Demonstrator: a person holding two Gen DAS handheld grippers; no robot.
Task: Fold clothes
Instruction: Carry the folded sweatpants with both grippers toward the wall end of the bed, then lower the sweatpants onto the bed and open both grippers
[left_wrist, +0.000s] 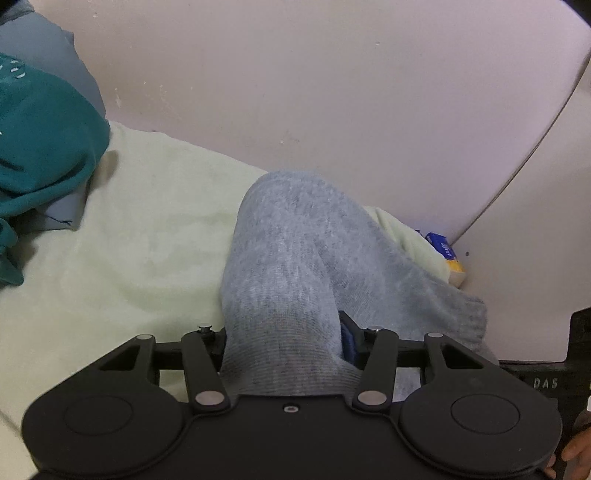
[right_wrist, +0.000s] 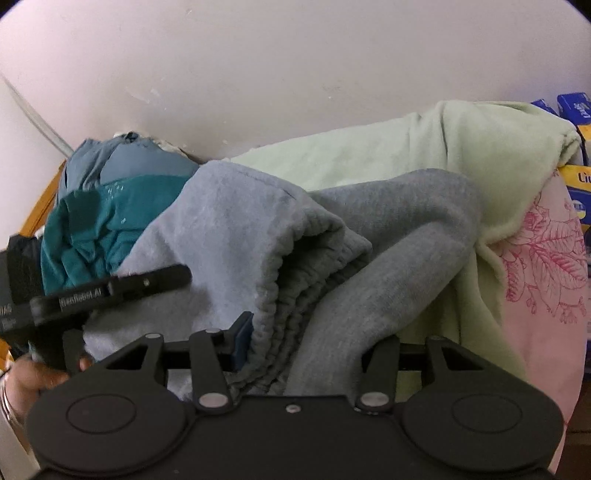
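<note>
**A:** Two grippers, both on one garment. Left gripper (left_wrist: 284, 347) has the grey sweatshirt (left_wrist: 291, 243) bunched between its jaws, ribbed hem end nearest the camera; cloth fills the gap, so I log it as clamped on the fabric. Right gripper (right_wrist: 314, 343) likewise: a grey ribbed cuff or hem runs between its jaws, and I read that as a grip too, though the right-hand pad is buried under cloth.

**B:** Where does the garment sit?

**A:** Draped in a hump over the pale green blanket (left_wrist: 147, 229) that covers the work surface, close to the wall (left_wrist: 332, 92). In the right wrist view the left gripper shows at the left edge, beside the lighter inner face of the sweatshirt (right_wrist: 229, 229), with a hand (right_wrist: 40, 376) on its handle.

**B:** Progress on folding?

**A:** Judged early to middle for this piece. Fabric is doubled over on itself but rumpled, with no flat rectangle and no crisp crease visible. It has yet to be laid flat, smoothed and finished.

**B:** Remaining items?

**A:** At least two, by appearance. A teal garment (left_wrist: 44, 155) lies crumpled at the left, and a blue-grey one (right_wrist: 129, 162) behind it, both in a heap, neither folded. No stack of finished items shows in either view.

**B:** Other notes?

**A:** Pink floral cloth (right_wrist: 546, 258) hangs off the right edge; blue and yellow boxes (right_wrist: 580, 184) beyond it. Neither belongs to the task.
</note>
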